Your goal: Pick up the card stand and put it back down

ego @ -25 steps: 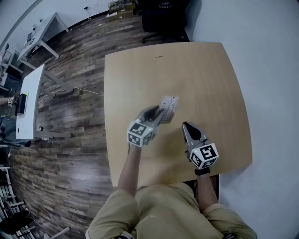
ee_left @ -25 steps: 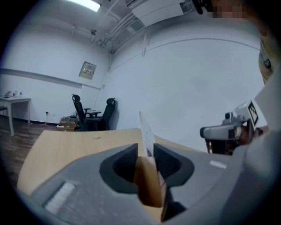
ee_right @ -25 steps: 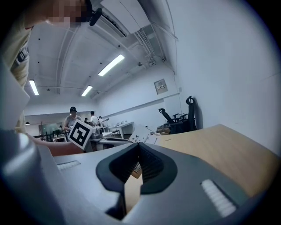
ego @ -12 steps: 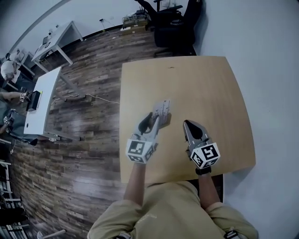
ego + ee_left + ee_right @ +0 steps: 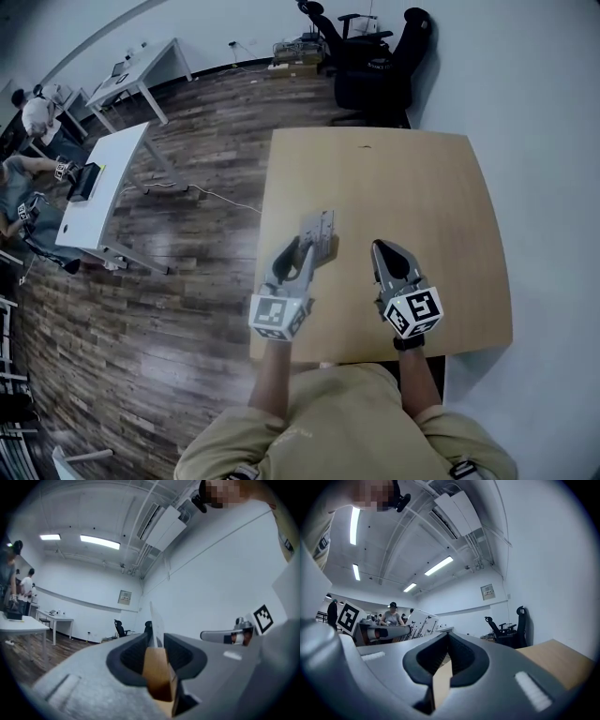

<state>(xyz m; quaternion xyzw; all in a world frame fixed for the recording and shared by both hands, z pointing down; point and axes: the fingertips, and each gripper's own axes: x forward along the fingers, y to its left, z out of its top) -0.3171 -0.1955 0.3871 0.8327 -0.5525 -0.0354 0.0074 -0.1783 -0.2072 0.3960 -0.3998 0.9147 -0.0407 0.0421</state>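
The card stand [image 5: 318, 231] is a small block of pale brown wood with a thin white card standing upright in it. The card carries small dark marks, too small to read. The left gripper [image 5: 306, 247] holds it up off the worktop [image 5: 412, 187], over the near left part. In the left gripper view the ribbed black pads of the fingers [image 5: 127, 657] are clenched on the wooden block [image 5: 158, 672], and the card's edge [image 5: 154, 620] rises between them.

The right gripper [image 5: 382, 250] sits to the right, well apart from the stand, its fingers [image 5: 465, 658] pressed together with nothing between them. Both grippers are smooth grey plastic, and each bears a white cube [image 5: 412, 312] printed with black square markers. The worktop is a smooth, light wood square with rounded corners. A framed notice [image 5: 124, 597] on the far wall cannot be read.
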